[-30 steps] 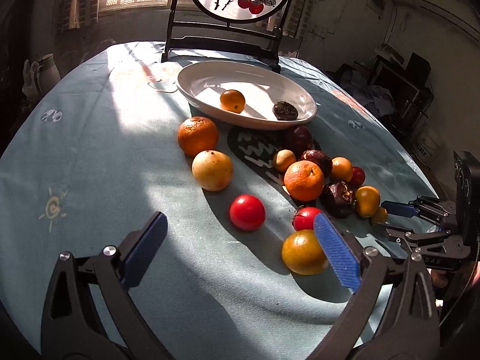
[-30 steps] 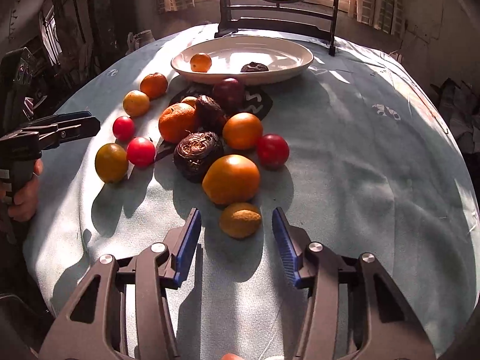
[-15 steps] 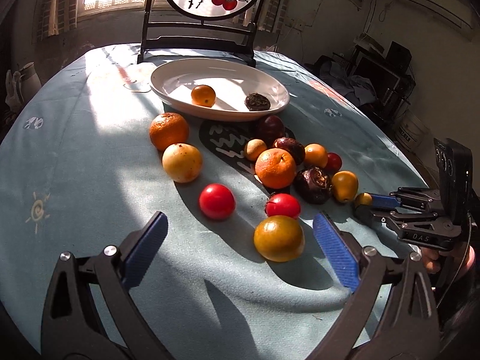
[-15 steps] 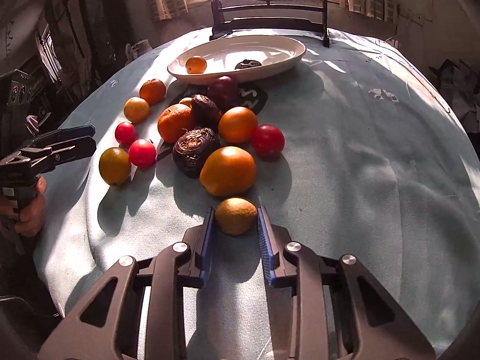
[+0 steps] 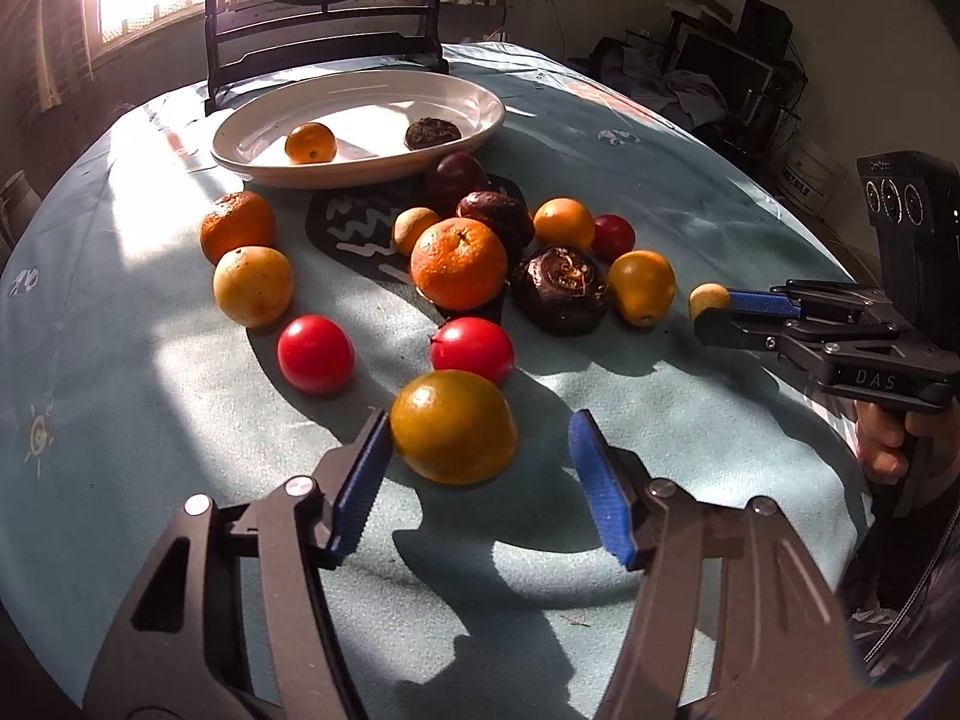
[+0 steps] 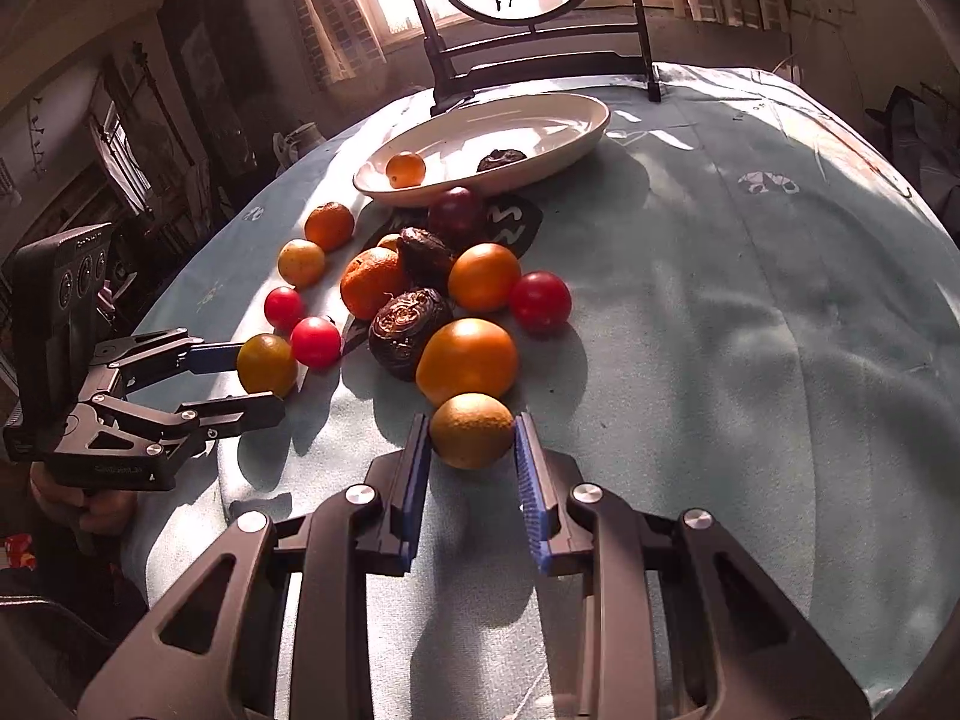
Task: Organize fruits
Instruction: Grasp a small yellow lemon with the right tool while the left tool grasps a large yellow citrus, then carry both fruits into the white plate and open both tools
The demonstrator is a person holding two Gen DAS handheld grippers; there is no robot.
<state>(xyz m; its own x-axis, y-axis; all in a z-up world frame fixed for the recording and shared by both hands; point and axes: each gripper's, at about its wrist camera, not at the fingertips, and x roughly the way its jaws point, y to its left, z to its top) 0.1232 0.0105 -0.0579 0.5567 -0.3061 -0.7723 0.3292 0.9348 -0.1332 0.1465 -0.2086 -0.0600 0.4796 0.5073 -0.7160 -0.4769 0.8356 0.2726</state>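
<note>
Right gripper [image 6: 473, 450] clamped on a small, dull yellow-orange fruit [image 6: 472, 429] with rough skin, at the near end of the fruit cluster, just beside a bigger orange [image 6: 467, 360]. Left gripper [image 5: 477, 468] spread apart around a yellow-green fruit [image 5: 453, 426], left pad [image 5: 360, 480] touching or nearly so. White plate [image 6: 576, 132] at the far side, holding two pieces. Bare tablecloth [image 6: 750, 330] stretching right of the cluster to the table's edge.
</note>
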